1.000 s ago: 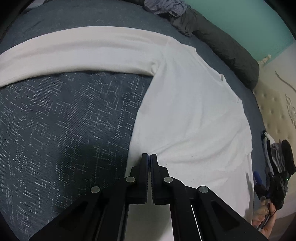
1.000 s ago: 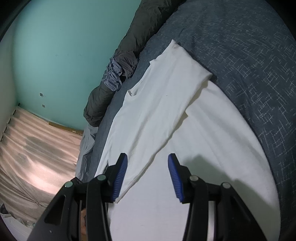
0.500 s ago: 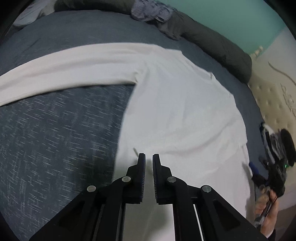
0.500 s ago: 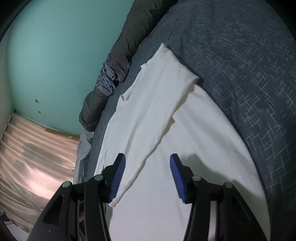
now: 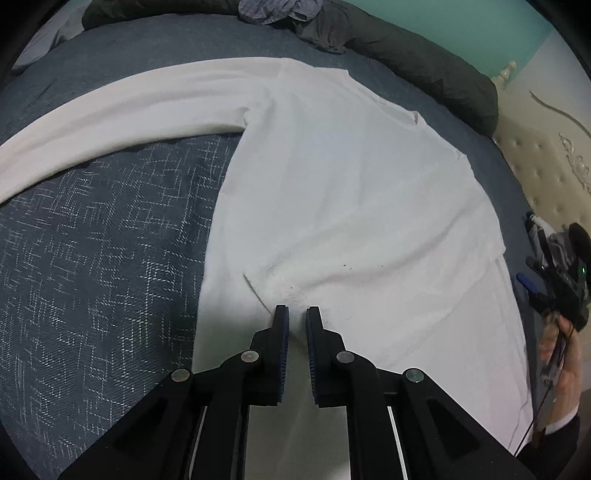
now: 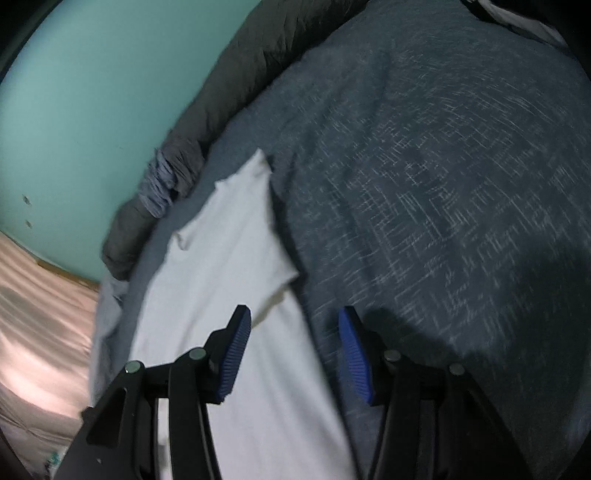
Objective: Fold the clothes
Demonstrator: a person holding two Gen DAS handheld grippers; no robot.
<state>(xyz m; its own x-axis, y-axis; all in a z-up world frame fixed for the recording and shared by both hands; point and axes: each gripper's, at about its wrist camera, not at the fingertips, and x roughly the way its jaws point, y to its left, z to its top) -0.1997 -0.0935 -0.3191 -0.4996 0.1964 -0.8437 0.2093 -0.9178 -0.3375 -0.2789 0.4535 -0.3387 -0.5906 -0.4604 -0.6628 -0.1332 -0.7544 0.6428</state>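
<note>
A white long-sleeved shirt point(image 5: 351, 177) lies flat on the dark blue patterned bedspread point(image 5: 103, 251). One sleeve point(image 5: 122, 110) stretches out to the left; the other is folded across the body, its cuff lying just ahead of my left gripper point(image 5: 295, 314). The left jaws stand slightly apart and empty above the shirt. In the right wrist view the shirt point(image 6: 221, 258) runs up the left side. My right gripper point(image 6: 293, 317) is open and empty over the shirt's right edge. It also shows in the left wrist view point(image 5: 554, 280) at the far right.
A dark grey bolster point(image 5: 424, 70) with a bluish garment point(image 5: 277, 9) on it lines the far edge of the bed by a teal wall point(image 6: 92, 92). A cream tufted headboard point(image 5: 546, 166) stands at the right. A pale curtain point(image 6: 37, 325) hangs at the left.
My left gripper has opened slightly, let go of the folded sleeve cuff and drawn back. My right gripper has swung right, toward the shirt's edge and the bedspread.
</note>
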